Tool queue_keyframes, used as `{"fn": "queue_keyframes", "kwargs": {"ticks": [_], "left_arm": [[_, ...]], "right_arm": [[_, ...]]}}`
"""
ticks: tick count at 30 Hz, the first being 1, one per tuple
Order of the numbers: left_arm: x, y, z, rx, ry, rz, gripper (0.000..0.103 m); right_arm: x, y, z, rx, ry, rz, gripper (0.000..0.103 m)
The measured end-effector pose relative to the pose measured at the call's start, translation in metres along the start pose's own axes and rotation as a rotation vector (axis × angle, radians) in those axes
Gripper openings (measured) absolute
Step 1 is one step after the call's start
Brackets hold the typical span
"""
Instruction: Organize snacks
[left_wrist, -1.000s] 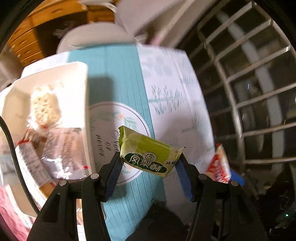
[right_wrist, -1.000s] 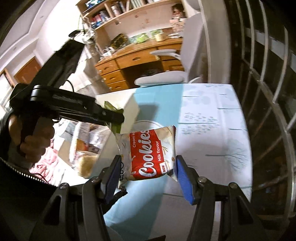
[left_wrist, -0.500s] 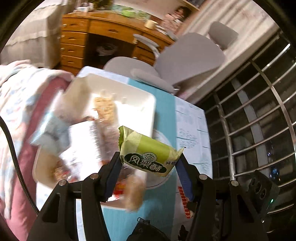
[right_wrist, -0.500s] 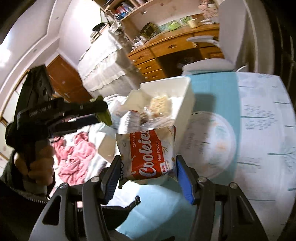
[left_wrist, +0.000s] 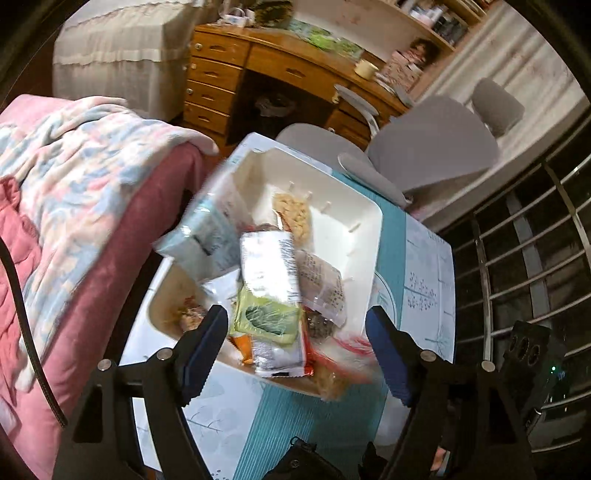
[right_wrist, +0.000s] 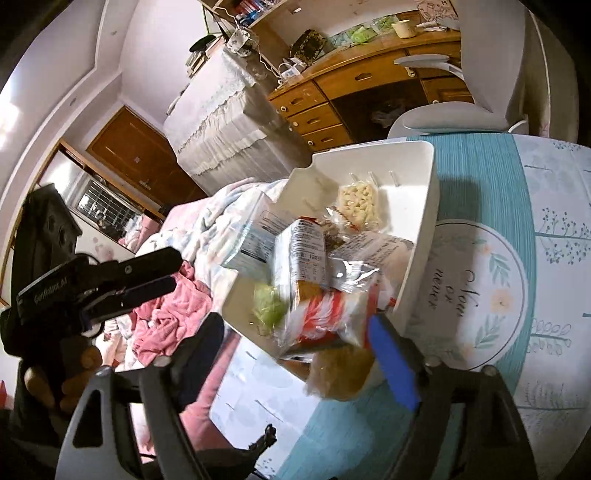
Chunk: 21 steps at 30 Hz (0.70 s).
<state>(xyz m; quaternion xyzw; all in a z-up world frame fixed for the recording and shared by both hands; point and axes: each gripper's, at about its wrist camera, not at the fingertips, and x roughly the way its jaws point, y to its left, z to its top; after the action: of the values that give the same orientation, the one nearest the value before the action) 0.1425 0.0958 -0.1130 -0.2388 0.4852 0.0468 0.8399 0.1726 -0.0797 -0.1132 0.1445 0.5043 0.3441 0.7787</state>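
Two wrist fisheyes, both angled steeply down, close over the shared white snack bin (left_wrist: 373, 236) (right_wrist: 421, 206).

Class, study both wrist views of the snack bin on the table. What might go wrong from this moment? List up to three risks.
1. The white bin sits by the table's edge next to the bed; a knock might tip it off.
2. Both grippers' jaws are opening above it; the green packet and red cookie packet drop onto a heaped pile and may slide out.
3. A bun-like snack at the near rim seems to overhang it.
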Motion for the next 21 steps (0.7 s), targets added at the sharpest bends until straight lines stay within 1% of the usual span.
{"fn": "queue_keyframes", "kwargs": {"ticks": [1, 3, 4, 7, 9, 11, 15, 18, 21], "left_arm": [[-0.004, 0.003, -0.001, -0.007, -0.008, 0.014, 0.082], [-0.012, 0.012, -0.006, -0.029, -0.022, 0.051, 0.084], [-0.014, 0.016, -0.008, -0.038, -0.027, 0.057, 0.084], [-0.022, 0.031, -0.013, -0.066, -0.033, 0.031, 0.084], [-0.028, 0.039, -0.015, -0.053, -0.035, 0.003, 0.084], [-0.036, 0.048, -0.016, -0.003, -0.037, -0.02, 0.084], [-0.058, 0.072, -0.025, 0.096, -0.021, -0.042, 0.084], [-0.078, 0.092, -0.03, 0.189, -0.029, 0.021, 0.084], [-0.093, 0.109, -0.033, 0.246, -0.033, 0.032, 0.085]], "right_arm": [[0.001, 0.001, -0.001, 0.007, 0.003, -0.004, 0.086], [0.003, 0.007, -0.005, 0.02, 0.011, -0.014, 0.087], [0.004, 0.011, -0.007, 0.026, 0.011, -0.027, 0.087], [0.002, 0.024, -0.017, 0.046, -0.022, -0.083, 0.093], [0.002, 0.032, -0.024, 0.069, -0.051, -0.131, 0.094], [0.002, 0.04, -0.037, 0.135, -0.088, -0.19, 0.095], [0.004, 0.055, -0.063, 0.236, -0.139, -0.248, 0.096], [0.006, 0.07, -0.088, 0.288, -0.153, -0.3, 0.097], [0.003, 0.086, -0.118, 0.322, -0.152, -0.348, 0.097]]}}
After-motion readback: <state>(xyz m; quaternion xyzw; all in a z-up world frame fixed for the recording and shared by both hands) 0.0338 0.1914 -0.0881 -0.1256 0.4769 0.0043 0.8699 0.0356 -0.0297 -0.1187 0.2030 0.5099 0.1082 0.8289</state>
